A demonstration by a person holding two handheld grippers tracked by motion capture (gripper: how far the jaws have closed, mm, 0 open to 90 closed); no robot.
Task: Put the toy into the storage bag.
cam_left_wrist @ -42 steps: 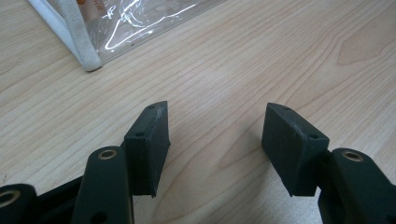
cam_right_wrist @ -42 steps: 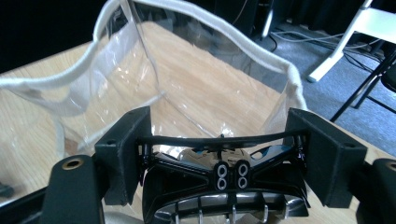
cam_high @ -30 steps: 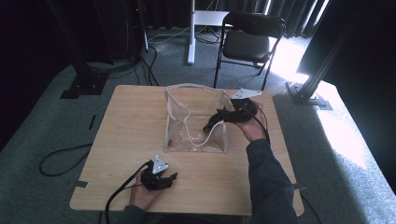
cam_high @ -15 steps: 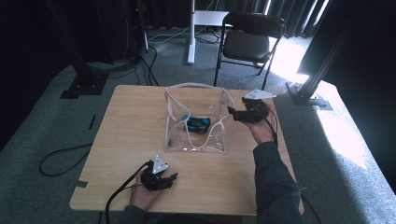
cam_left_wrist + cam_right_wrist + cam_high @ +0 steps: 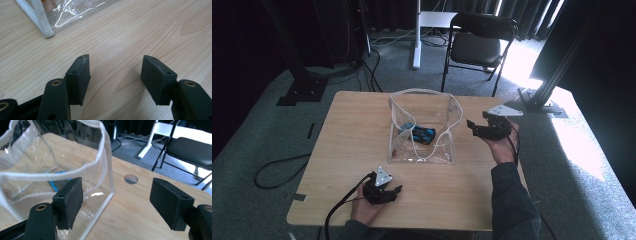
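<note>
A blue-black object (image 5: 424,134), perhaps a toy car, lies aslant inside the clear bag (image 5: 447,111).

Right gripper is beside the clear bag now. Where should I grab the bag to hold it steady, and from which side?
Take the white-edged rim of the clear bag at its nearest upper corner, coming in from the bag's right side, probably. The right gripper already stands open beside that wall, the rim stands upright and stiff, and the blue and black item lies low inside, clear of the fingers.
</note>
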